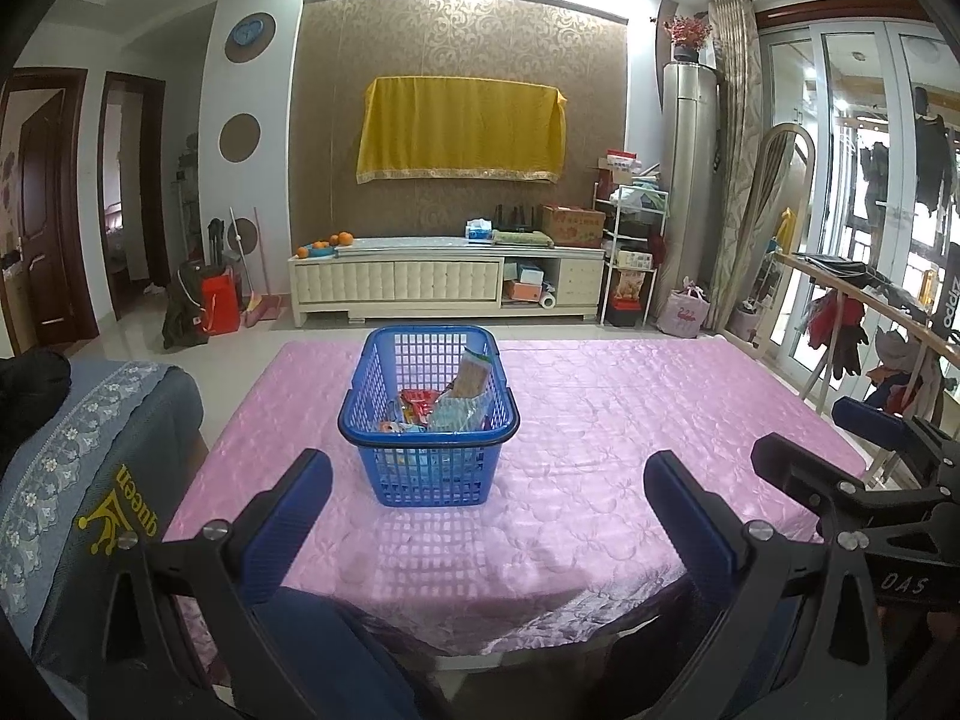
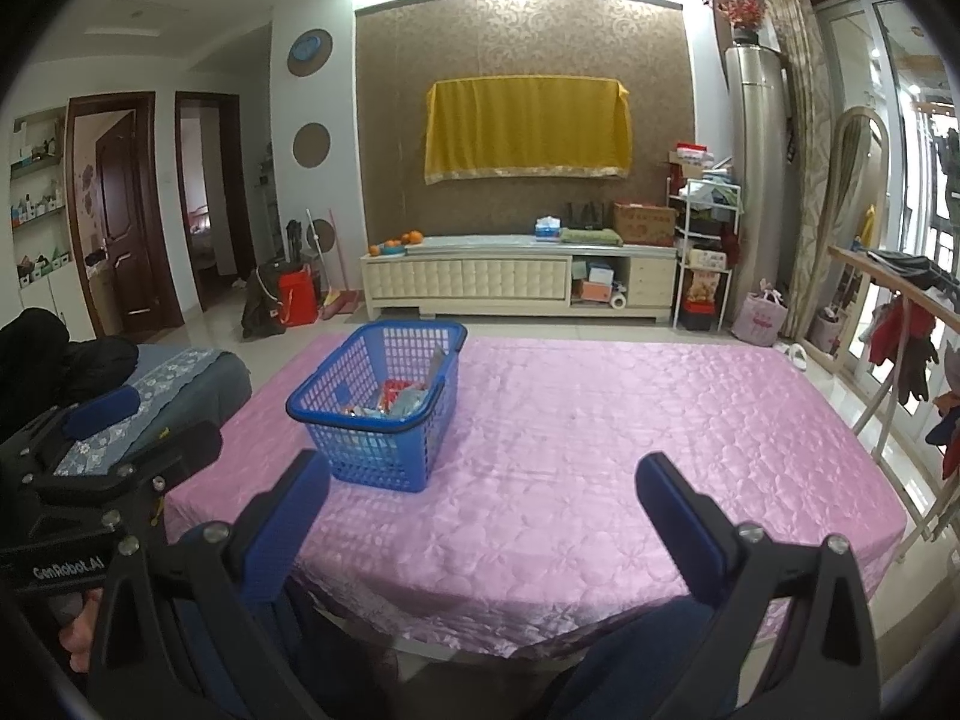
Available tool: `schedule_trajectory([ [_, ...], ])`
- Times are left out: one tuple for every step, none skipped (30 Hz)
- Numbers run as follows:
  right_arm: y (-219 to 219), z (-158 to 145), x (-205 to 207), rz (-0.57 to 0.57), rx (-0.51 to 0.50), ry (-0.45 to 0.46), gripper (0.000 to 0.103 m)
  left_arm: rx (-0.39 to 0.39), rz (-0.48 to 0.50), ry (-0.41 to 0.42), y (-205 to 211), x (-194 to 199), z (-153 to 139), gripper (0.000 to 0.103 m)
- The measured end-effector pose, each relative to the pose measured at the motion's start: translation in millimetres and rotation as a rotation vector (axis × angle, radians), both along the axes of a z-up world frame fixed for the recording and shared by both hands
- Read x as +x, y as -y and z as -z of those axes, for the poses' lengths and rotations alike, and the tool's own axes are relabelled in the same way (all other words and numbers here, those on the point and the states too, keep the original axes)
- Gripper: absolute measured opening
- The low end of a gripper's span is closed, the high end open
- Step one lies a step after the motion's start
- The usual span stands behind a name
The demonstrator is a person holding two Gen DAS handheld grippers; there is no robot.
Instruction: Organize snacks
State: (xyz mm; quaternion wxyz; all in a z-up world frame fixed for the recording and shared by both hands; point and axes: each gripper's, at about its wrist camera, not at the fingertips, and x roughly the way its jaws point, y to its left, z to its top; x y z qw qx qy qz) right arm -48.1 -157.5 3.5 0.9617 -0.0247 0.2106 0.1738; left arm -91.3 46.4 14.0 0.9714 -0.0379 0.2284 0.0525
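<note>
We see blue basket (image 1: 428,420) of snacks (image 1: 441,405) on pink tablecloth (image 1: 600,420), ahead of left gripper (image 1: 486,471); left of right gripper (image 2: 483,474). Both spread wide, empty.

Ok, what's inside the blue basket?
The blue basket holds snack packets: one tall pack leaning upright, a red one, some bluish ones. Anything beneath them is covered.

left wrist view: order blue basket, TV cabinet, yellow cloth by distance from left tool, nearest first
1. blue basket, on the pink table, just ahead of the open left tool.
2. TV cabinet, on the floor beyond the table.
3. yellow cloth, hanging on the wall above the cabinet.
</note>
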Motion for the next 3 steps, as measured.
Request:
schedule_trajectory([
  [0.2, -0.2, -0.1, 0.001, -0.001, 0.000, 0.103, 0.006, -0.001, 0.000, 0.6, -0.2, 0.1, 0.103],
  [0.2, 0.1, -0.3, 0.001, -0.001, 0.001, 0.103, 0.009, -0.001, 0.000, 1.1, -0.2, 0.2, 0.103],
  [0.2, 0.1, -0.3, 0.001, 0.000, 0.000, 0.103, 0.008, 0.000, -0.001, 0.6, 0.3, 0.6, 0.103],
])
